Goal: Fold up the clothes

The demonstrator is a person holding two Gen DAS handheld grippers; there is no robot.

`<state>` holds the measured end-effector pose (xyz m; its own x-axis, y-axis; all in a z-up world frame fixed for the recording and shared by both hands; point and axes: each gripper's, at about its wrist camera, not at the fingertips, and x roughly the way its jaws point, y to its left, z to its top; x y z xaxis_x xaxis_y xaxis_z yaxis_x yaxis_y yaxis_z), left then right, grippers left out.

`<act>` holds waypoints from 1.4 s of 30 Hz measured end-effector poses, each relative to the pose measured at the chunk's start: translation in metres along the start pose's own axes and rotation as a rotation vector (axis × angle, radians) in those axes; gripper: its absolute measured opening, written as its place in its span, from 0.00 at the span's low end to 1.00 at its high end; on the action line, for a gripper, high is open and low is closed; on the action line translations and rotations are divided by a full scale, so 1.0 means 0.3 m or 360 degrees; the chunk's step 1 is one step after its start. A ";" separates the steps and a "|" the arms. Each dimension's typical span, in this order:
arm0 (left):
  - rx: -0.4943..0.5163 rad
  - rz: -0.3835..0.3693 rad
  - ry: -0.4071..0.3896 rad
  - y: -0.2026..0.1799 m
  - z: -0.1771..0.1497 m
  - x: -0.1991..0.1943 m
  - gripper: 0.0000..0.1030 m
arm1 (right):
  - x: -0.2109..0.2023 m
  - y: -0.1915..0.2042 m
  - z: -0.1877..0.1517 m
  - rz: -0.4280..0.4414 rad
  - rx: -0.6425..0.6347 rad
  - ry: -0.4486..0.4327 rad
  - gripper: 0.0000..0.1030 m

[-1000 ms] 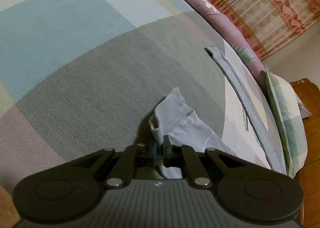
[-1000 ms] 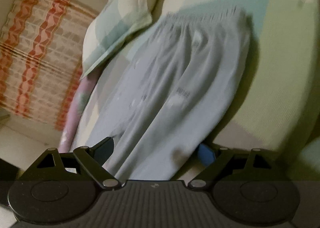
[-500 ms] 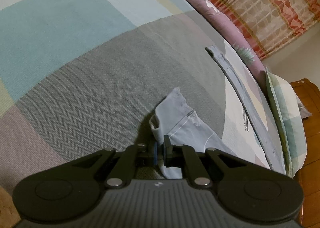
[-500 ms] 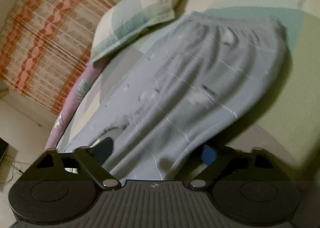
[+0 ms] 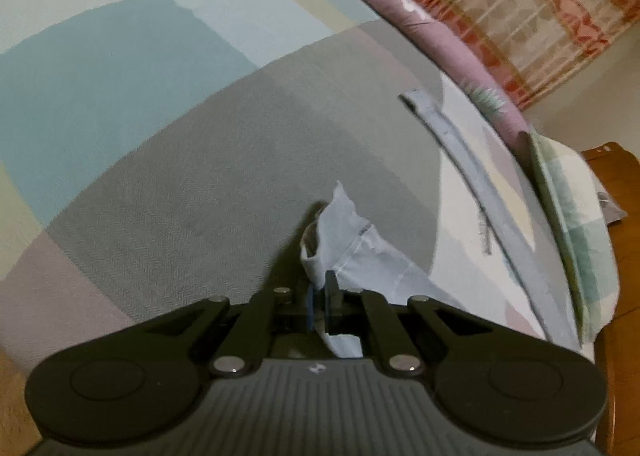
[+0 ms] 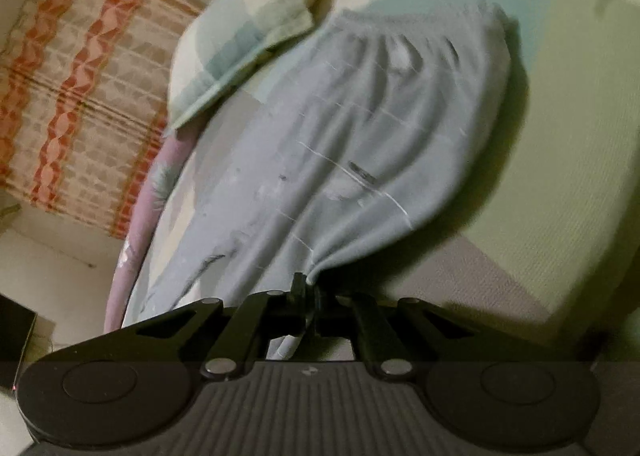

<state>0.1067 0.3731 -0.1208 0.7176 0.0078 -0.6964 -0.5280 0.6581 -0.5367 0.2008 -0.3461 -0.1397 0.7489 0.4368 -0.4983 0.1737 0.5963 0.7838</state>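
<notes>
Both claws, left claw (image 5: 319, 298) and right claw (image 6: 307, 290), pinch thin trouser (image 6: 360, 144) edges; tug unevenly and your cloth slips out onto the bed (image 5: 160, 176).

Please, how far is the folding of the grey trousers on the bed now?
Done: the trousers lie spread on the bed, and both grippers are clamped on their fabric, the left gripper and the right gripper. In hand: gripping, nothing lifted over. Left: every fold; no fold shows yet.

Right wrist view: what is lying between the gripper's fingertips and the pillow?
Only the light blue trousers: pinched by the right gripper, they stretch over the bedsheet up to the pillow, as the right wrist view shows.
</notes>
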 end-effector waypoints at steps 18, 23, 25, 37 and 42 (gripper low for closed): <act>-0.0036 -0.0039 0.0040 0.055 -0.054 -0.125 0.05 | -0.117 0.034 -0.014 -0.0156 -0.0191 0.0116 0.04; -0.0037 -0.0041 0.0025 0.046 -0.029 -0.122 0.05 | -0.100 0.056 0.001 -0.0162 -0.0180 0.0134 0.05; -0.0017 0.0026 0.0057 0.044 -0.028 -0.104 0.07 | -0.095 0.050 0.000 -0.0231 -0.0184 0.0169 0.08; 0.0281 0.0263 0.0119 -0.061 -0.054 -0.123 0.22 | -0.247 -0.094 0.148 -0.0510 -0.0165 -0.0147 0.36; 0.0595 0.0208 0.0203 -0.268 -0.115 -0.100 0.33 | -0.184 -0.127 0.206 -0.0510 -0.0210 -0.0191 0.51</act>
<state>0.1119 0.2942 -0.0732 0.5813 0.0316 -0.8131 -0.3927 0.8861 -0.2463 0.1924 -0.4346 -0.1190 0.7408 0.1364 -0.6577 0.3334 0.7753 0.5364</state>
